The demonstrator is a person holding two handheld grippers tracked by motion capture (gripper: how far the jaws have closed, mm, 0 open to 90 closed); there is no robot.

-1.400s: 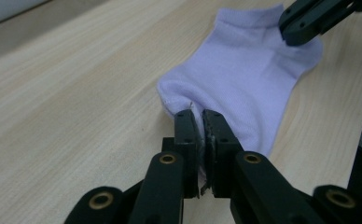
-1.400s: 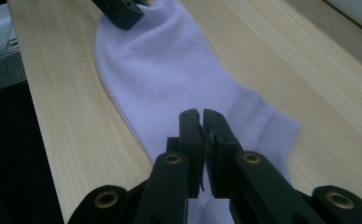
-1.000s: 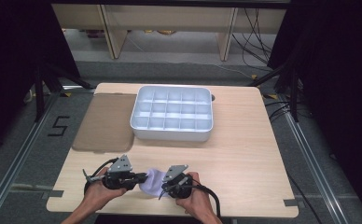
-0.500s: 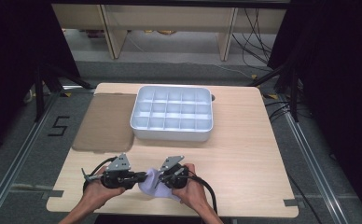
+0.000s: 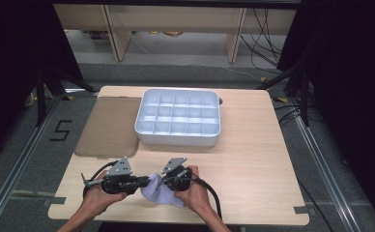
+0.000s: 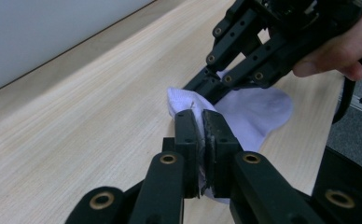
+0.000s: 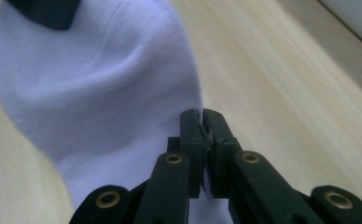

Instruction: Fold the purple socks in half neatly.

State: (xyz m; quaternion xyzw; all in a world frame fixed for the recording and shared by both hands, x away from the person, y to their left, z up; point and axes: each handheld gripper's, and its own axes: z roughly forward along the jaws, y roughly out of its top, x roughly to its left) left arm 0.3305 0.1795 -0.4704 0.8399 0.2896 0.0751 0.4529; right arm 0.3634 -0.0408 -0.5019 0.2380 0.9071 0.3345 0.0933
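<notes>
The right gripper [image 7: 201, 122] has its two black jaws pressed together on the edge of a white sock [image 7: 100, 88], which lies spread over the light wooden table [image 7: 281, 79] to the left of the jaws. A dark shape [image 7: 46, 11] at the top left sits on the sock's far end, probably the other gripper's tip, though it is blurred

A pale wooden desk [image 5: 253, 159] is standing on a grey carpeted floor [image 5: 26, 145] bearing a black "5" mark [image 5: 60, 130], while black curtains [image 5: 350, 72] are hanging at both sides and wooden shelf legs [image 5: 114, 31] are rising behind under even light.
</notes>
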